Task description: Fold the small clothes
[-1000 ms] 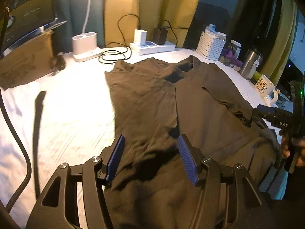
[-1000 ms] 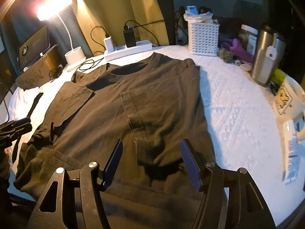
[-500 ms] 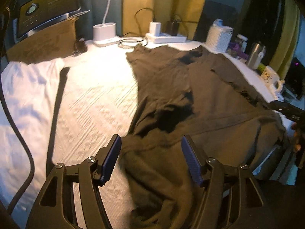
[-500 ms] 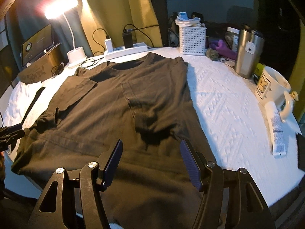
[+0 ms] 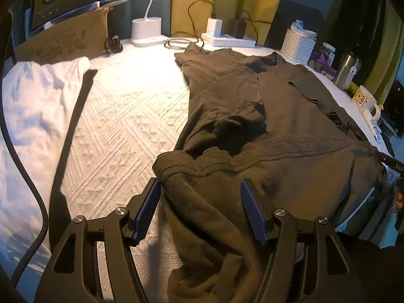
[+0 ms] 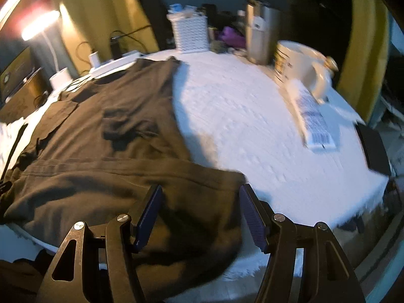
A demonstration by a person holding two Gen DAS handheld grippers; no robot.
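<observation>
A dark brown T-shirt [image 5: 290,116] lies spread on the white textured cover [image 5: 121,126], collar toward the far side. Its lower hem is rumpled and hangs over the near edge. My left gripper [image 5: 200,202] is open over the hem's lower left corner, with cloth between the fingers [image 5: 147,209] but no pad pressing it. In the blurred right wrist view my right gripper [image 6: 200,208] is open over the T-shirt [image 6: 106,131] at its lower right corner, one pad past the cloth's edge. Part of the right gripper [image 5: 392,163] and a hand show at the left view's right edge.
Along the back stand a lamp base [image 5: 146,29], a power strip with chargers [image 5: 227,39], a white basket [image 6: 192,34], a steel tumbler [image 6: 260,40] and a mug [image 6: 300,63]. A white tube [image 6: 315,121] lies right. White cloth [image 5: 35,96] and a cardboard box [image 5: 65,39] sit left.
Both grippers drew back toward the near edge. The left now hangs over the rumpled left hem corner, jaws slightly wider. The right swung sideways to the right hem corner.
</observation>
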